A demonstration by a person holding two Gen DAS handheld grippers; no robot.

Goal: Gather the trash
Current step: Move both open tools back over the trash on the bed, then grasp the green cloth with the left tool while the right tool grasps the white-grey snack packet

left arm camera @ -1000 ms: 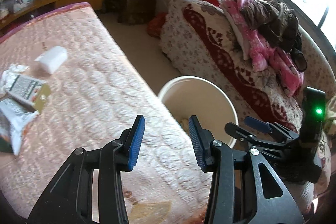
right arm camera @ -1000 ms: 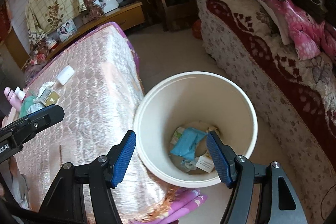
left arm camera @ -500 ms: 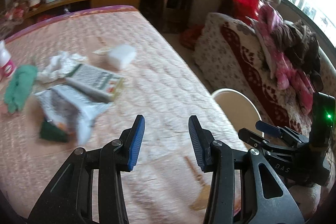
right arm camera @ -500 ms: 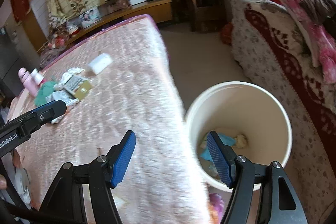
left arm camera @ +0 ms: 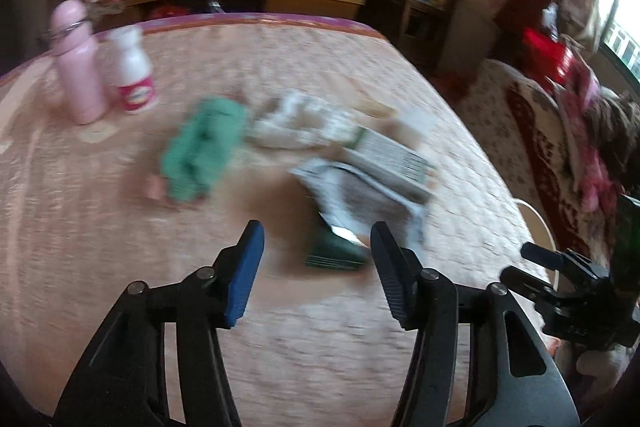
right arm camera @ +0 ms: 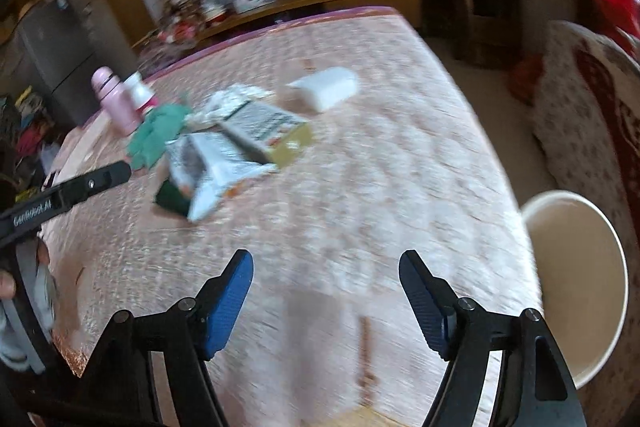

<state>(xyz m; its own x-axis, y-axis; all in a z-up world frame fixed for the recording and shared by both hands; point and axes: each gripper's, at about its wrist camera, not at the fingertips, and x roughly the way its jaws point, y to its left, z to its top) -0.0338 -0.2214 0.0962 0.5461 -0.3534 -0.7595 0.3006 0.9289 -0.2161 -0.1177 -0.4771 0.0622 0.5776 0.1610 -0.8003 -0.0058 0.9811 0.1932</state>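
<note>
The trash lay in a loose heap near the middle of the bed [right arm camera: 360, 227], on its pink quilted cover: a crumpled silver wrapper [left arm camera: 352, 195] partly over a dark green packet [left arm camera: 334, 251], a printed carton [left arm camera: 390, 157] leaning on the wrapper, a crumpled white tissue [left arm camera: 300, 121] behind it, and a white foam block [right arm camera: 326, 91] a little apart on the far side. A green cloth [left arm camera: 200, 147] lay just beside the tissue, and I could not tell if it counted as trash. The left gripper [left arm camera: 316, 267] hung just before the green packet with its jaws apart and nothing between them; the right gripper [right arm camera: 326, 301] hung over bare quilt nearer the bed edge, its jaws also wide apart and empty. I judged the step in hand was the reach for the next piece, probably the wrapper and the packet. To do it well, the left jaws should come low and straddle a raised fold of the wrapper, because the foil looked thin and would slip if pinched flat, and the soft quilt could be caught with it. The pictures were blurred, so fine detail was uncertain. The pink bottle [left arm camera: 78, 61] and the white bottle [left arm camera: 132, 71] stood upright, well apart from the heap at the far left. The white bin [right arm camera: 576, 279] stood on the floor just beside the right edge of the bed, and the quilt between the heap and that edge was open, so the way to it seemed free.
</note>
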